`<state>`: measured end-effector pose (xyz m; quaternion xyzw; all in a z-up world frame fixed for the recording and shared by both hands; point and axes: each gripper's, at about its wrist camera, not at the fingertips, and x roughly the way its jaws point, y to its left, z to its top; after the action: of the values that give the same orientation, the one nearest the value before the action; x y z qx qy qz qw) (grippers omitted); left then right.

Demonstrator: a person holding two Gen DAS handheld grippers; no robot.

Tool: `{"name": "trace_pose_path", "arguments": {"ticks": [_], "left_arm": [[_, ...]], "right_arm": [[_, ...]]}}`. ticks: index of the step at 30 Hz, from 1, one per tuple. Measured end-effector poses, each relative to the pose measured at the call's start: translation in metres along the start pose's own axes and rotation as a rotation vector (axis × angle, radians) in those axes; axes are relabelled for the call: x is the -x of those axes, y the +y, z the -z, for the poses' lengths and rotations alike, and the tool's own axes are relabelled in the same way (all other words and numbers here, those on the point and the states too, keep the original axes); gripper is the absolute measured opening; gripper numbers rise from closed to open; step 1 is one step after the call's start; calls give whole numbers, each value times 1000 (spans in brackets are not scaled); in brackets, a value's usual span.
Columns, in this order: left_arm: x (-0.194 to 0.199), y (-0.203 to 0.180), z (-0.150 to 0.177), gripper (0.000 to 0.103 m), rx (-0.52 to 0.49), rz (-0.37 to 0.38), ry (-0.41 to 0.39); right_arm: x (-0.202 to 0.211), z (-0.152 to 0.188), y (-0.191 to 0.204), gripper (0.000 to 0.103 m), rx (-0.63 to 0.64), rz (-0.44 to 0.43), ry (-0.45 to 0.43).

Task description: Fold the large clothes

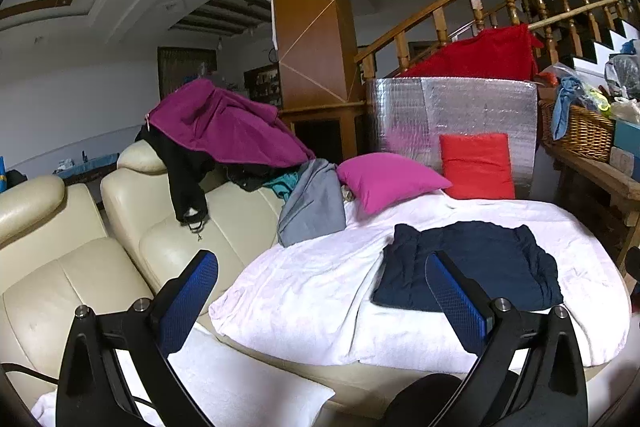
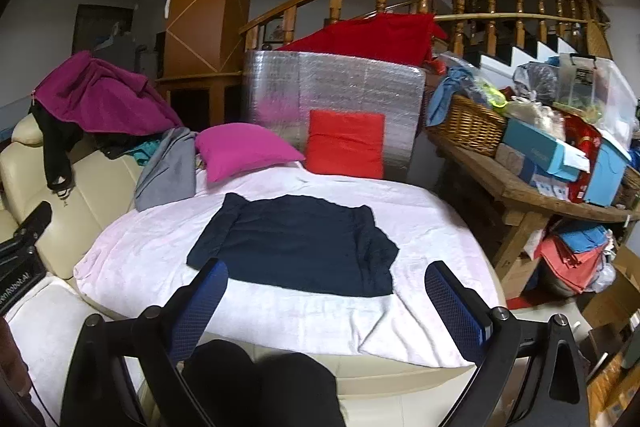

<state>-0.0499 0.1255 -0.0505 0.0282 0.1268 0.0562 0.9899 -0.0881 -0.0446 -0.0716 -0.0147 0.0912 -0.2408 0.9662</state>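
Navy garment (image 2: 296,243) lies folded on pale blanket (image 2: 152,247), near pink cushion (image 2: 240,149)

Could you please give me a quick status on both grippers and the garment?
Left gripper open, empty. Right gripper open, empty. Navy garment lying partly folded on the white blanket, untouched. Nothing blocking it.

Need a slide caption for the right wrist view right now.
Open right gripper poised over navy garment lying flat on the white blanket.

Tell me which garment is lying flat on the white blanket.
The navy garment, spread between both open grippers; the grey and purple ones drape over the sofa.
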Motion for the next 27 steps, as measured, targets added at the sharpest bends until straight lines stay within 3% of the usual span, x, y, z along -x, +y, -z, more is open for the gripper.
{"name": "trace_pose_path", "arguments": {"ticks": [14, 27], "left_arm": [[-28, -5, -8, 103, -11, -14, 23], [-91, -37, -26, 103, -67, 8, 67]], "right_arm": [[-39, -7, 15, 101, 14, -21, 45], [-109, -27, 18, 101, -23, -42, 108]]}}
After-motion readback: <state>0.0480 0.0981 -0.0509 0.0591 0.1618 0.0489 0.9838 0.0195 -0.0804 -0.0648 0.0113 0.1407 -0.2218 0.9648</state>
